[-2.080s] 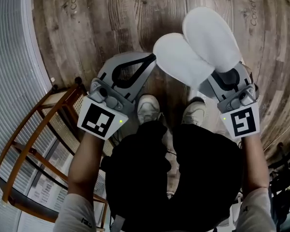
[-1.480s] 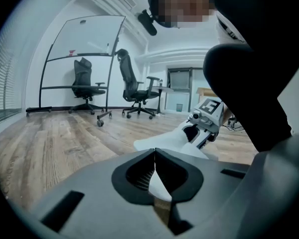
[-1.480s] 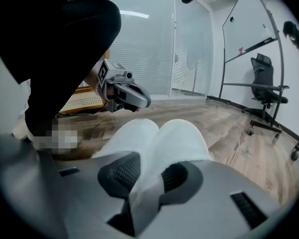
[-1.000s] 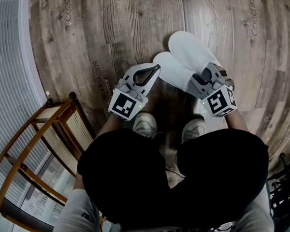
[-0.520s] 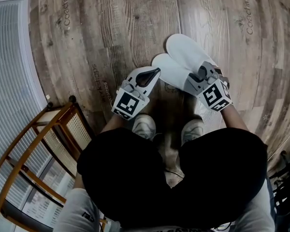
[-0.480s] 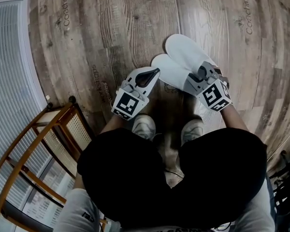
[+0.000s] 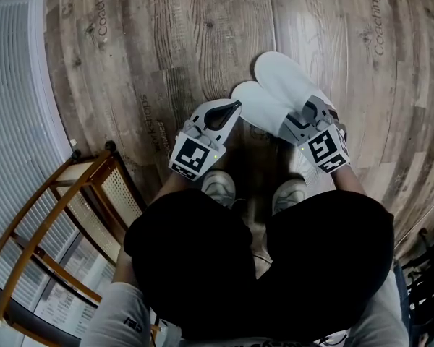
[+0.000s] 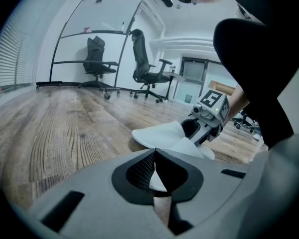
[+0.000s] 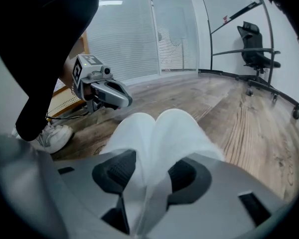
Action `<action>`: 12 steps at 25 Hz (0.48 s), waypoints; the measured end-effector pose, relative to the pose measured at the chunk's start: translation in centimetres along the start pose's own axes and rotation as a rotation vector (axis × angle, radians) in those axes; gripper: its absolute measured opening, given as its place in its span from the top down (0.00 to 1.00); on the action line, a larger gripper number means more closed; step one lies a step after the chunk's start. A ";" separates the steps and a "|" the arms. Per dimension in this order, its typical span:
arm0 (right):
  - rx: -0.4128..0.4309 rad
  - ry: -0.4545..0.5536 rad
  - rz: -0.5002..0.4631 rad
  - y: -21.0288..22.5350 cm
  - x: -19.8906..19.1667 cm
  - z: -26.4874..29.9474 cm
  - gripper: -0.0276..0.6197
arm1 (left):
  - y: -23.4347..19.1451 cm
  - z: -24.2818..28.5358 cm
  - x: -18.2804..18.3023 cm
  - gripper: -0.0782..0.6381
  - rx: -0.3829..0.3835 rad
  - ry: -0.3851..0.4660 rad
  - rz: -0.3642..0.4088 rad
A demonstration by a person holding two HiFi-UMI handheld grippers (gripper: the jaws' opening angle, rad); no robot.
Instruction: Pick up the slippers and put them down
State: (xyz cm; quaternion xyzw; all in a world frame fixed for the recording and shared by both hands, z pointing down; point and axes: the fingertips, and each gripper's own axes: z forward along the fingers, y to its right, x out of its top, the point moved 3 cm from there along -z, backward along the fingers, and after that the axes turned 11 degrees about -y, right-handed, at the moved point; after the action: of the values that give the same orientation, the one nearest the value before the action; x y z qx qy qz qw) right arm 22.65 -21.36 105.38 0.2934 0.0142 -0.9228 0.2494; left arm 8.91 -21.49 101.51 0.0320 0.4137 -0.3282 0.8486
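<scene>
White slippers (image 7: 278,92) lie on the floor (image 7: 166,49) just ahead of the person's shoes (image 7: 218,186), heels between the jaws of the right gripper (image 7: 293,121), which have just been opening. The left gripper (image 7: 233,106) is closed on nothing. The put-down looks nearly done, and next the right should back away.

Wood-plank floor (image 7: 166,35) beneath me, white slatted blinds (image 7: 14,85) to my left, wooden cane-panelled rack (image 7: 50,215) beside them, black office chairs (image 8: 144,63) far off, white sneakers (image 7: 218,186) below.
</scene>
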 end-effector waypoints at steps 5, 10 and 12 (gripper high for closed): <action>0.008 -0.009 0.122 0.1 -1.3 -0.6 0.67 | -0.4 0.0 -0.6 0.87 -0.010 -0.018 -0.008; 0.017 -0.028 0.178 0.3 -2.9 -2.0 0.67 | -0.4 -0.2 -1.1 0.87 -0.023 -0.029 -0.038; 0.025 -0.034 0.206 0.5 -3.8 -2.8 0.67 | -0.4 -0.4 -1.2 0.87 -0.027 -0.030 -0.057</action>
State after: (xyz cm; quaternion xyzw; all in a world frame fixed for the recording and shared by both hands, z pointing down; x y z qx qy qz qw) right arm 27.02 -19.58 105.16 0.2808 -0.0317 -0.8972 0.3395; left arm 7.86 -21.05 102.16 0.0039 0.4062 -0.3473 0.8452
